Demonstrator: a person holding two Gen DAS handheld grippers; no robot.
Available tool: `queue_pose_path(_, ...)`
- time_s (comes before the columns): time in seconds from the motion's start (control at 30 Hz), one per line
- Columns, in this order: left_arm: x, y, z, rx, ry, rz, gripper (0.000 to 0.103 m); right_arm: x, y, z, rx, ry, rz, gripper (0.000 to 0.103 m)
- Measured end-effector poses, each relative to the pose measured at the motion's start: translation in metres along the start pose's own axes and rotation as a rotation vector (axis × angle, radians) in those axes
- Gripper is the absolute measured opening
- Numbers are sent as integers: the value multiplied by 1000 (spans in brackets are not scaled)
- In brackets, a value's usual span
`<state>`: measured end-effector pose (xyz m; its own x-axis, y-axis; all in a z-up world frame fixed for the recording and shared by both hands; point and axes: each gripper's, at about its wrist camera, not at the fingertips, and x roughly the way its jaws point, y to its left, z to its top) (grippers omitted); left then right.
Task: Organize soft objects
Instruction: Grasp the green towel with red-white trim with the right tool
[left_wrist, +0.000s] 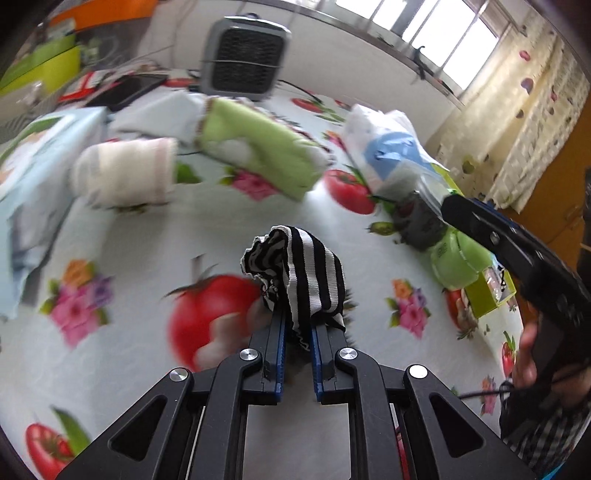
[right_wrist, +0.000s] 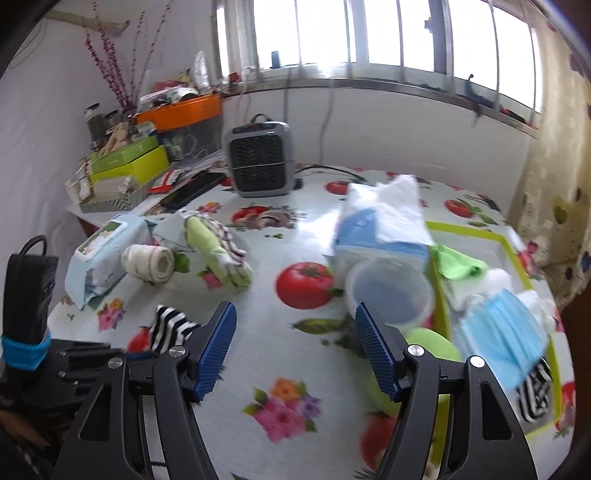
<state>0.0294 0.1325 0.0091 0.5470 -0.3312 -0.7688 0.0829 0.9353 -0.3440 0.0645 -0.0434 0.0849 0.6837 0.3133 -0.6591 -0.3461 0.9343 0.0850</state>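
A wet-wipes pack (right_wrist: 96, 254) lay at the left of the right wrist frame on the tomato-and-flower tablecloth (right_wrist: 295, 354), its label too blurred to read. Just right of it sat a rolled cream sock (right_wrist: 149, 263), then a folded green cloth (right_wrist: 218, 251) with striped edging. Behind them, stacked green boxes (right_wrist: 129, 164) and an orange-lidded tub (right_wrist: 181, 110) crowded the upper left, beside a grey portable fan heater (right_wrist: 260, 158).

At lower left in that view, the left gripper (left_wrist: 297, 332) pinched a black-and-white striped sock (left_wrist: 299, 273) between its blue pads, holding it bunched just above the tablecloth; the left wrist frame showed the grip squarely at centre, while the right wrist view caught only the sock's end (right_wrist: 171, 326).

The right gripper (right_wrist: 295, 345) stood spread wide with nothing between its fingers. Past its right finger sat a clear plastic cup (right_wrist: 388, 291), its contents indistinct, against a blue-and-white tissue pack (right_wrist: 380, 229).

At far right, a green-rimmed tray (right_wrist: 476, 230) held a green cloth (right_wrist: 460, 264), white cotton balls (right_wrist: 498, 277), a blue face mask (right_wrist: 506, 332) and a second striped sock (right_wrist: 533, 393). The tray's contents appeared only in the right wrist view; the left wrist frame showed just a sliver of its green edge behind the right gripper's body (left_wrist: 517, 251).
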Motion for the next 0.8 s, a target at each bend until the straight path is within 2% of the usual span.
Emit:
queue_pose_path(0.2,-12,26,-6,-61,-21,6,11,30,21,12,-20,26,51,68)
queue_pose_path(0.57,-18,56,0,-135,-55,-14,11,82,49,36,-106,53,61,68)
queue_pose_path(0.6,-19,58,0,-136,-55,-17,11,88,50,38,-102,63,69,69)
queue_pose_path(0.67,-19,60,0,-136,-55,-25,11,98,52,39,-102,81,80,77)
queue_pose_path(0.8,-19,63,1,-137,-56,-38,11,112,56,41,-99,100,113,78)
